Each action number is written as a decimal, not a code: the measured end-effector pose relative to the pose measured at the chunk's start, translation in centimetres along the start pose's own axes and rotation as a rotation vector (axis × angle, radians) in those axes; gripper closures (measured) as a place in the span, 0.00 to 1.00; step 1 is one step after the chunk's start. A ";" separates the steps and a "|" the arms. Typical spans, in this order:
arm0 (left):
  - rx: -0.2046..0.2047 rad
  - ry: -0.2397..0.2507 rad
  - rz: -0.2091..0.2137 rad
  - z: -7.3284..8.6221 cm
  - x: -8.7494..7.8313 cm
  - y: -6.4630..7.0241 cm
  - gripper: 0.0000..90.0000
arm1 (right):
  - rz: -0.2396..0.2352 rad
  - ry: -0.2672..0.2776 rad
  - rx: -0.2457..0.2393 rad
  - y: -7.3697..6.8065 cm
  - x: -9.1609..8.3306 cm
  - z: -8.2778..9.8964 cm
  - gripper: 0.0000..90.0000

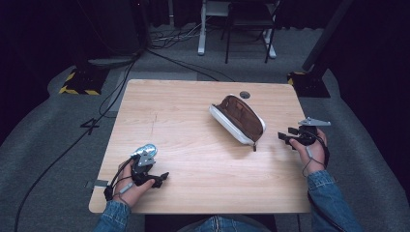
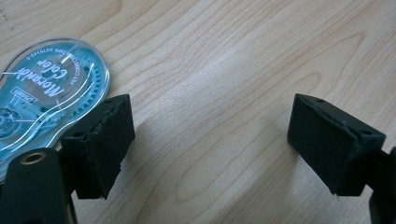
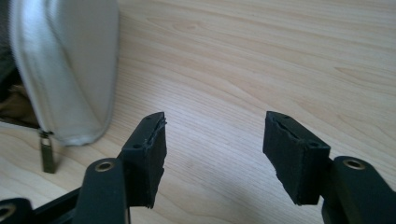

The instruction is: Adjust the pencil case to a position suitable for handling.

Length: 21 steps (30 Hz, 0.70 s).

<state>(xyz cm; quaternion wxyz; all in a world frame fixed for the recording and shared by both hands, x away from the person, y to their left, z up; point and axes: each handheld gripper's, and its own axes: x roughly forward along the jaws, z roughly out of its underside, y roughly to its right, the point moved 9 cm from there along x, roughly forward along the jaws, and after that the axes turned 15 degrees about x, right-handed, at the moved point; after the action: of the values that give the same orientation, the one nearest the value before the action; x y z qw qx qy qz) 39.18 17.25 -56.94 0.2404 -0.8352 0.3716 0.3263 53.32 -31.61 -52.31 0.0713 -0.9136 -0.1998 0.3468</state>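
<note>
Plainly nothing is in hand yet: the pale wooden worktop (image 1: 193, 145) carries just two things, and both claws wait beside them. Largest is the white pencil case (image 1: 238, 119) with its brown lining, lying a little toward one o'clock from the worktop's middle, its zip open and its mouth facing up; what sits inside is too dark to tell, and it may well be empty. In the right gripper view its white side and the small zip pull (image 3: 46, 151) lie just off the claw's left jaw. Down at about seven o'clock rests a clear blue correction tape dispenser (image 2: 44, 98), well apart from the case. The left claw (image 1: 153, 180) stands with jaws wide apart, holding nothing, the dispenser just outside one jaw. The right claw (image 1: 289, 137), at about three o'clock near the case's zip end, also gapes empty. My guess is the dispenser is meant for the case, so the next move calls for swinging the left claw over to straddle it and closing.
</note>
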 end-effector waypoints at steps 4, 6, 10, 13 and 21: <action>0.004 -0.005 0.001 0.0 0.0 0.0 0.17 | -0.042 0.026 -0.007 -1.7 -0.7 -1.0 0.45; 0.003 -0.003 -0.002 0.0 0.0 0.0 0.17 | -0.056 0.034 -0.014 -2.4 -0.9 -1.4 0.44; 0.003 -0.005 0.001 0.0 0.0 0.0 0.17 | -0.078 0.041 -0.009 -3.5 -1.2 -1.9 0.43; 0.003 -0.005 0.001 0.0 0.0 0.0 0.17 | -0.087 0.041 -0.003 -4.2 -1.2 -2.3 0.41; 0.001 -0.004 -0.001 0.0 0.0 0.0 0.17 | -0.138 0.021 0.004 -6.5 -0.7 -2.7 0.38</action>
<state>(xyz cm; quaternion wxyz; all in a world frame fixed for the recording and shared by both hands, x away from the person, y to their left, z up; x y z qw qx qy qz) 39.23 17.24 -56.93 0.2415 -0.8346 0.3709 0.3278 52.58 -25.99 -48.06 0.0992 -0.9011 -0.2610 0.3317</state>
